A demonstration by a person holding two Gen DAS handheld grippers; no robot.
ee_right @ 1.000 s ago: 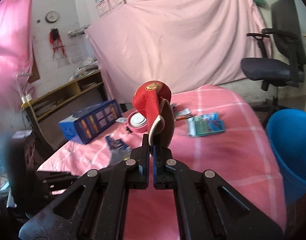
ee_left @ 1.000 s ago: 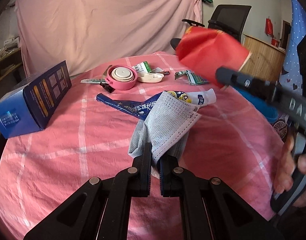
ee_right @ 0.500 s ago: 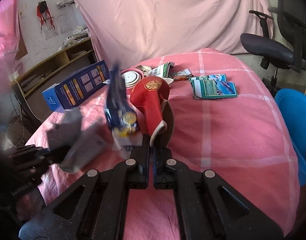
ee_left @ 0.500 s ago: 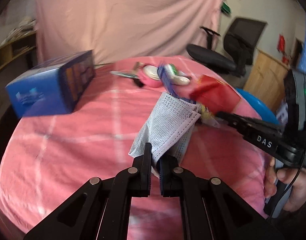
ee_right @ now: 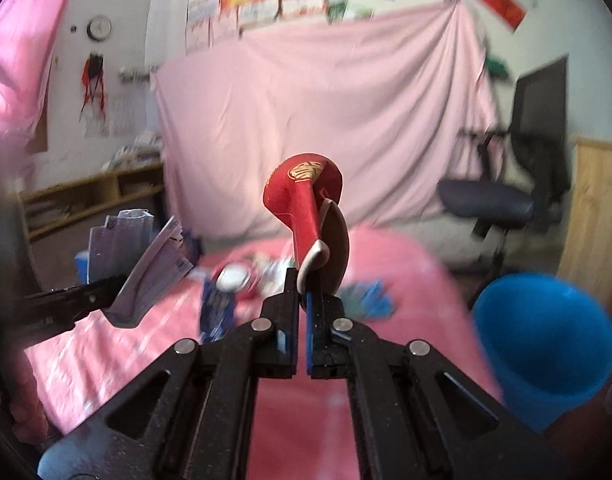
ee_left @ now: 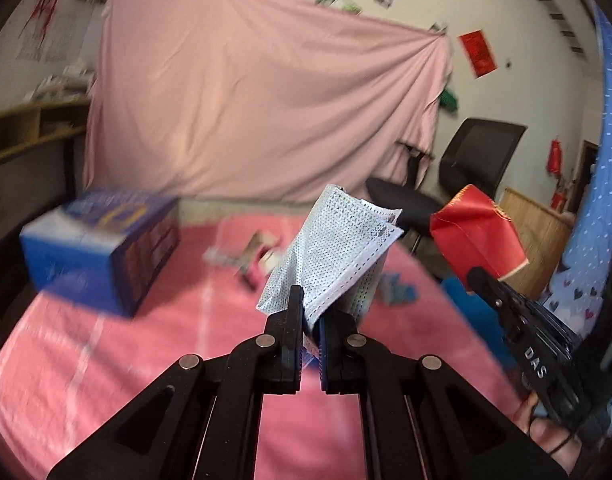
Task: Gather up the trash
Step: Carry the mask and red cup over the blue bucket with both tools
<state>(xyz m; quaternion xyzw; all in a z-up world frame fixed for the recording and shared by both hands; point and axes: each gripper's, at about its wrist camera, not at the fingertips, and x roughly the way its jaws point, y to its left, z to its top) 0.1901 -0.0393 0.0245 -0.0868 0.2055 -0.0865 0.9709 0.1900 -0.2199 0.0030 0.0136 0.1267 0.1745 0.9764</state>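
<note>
Trash first: in the left wrist view a crumpled pale-blue face mask point(ee_left: 338, 252) sticks up out of the left gripper point(ee_left: 310, 312), whose tongs are clamped tight on its lower edge, lifted clear of the pink checked table point(ee_left: 145, 360). Off to the right the right gripper point(ee_left: 476, 276) pokes in with a squashed red paper cup point(ee_left: 476, 236) pinched at its tip, and a hand point(ee_left: 546, 440) shows below it. A blue box point(ee_left: 101, 256) sits on the table at left – pretty blurry, same as the small litter behind the mask. Over in the right wrist view the tongs are closed on the cup's rim, cup held above the table, with a blue bin point(ee_right: 546, 344) at lower right just beside the table edge. The left gripper and mask show at the left side.
</note>
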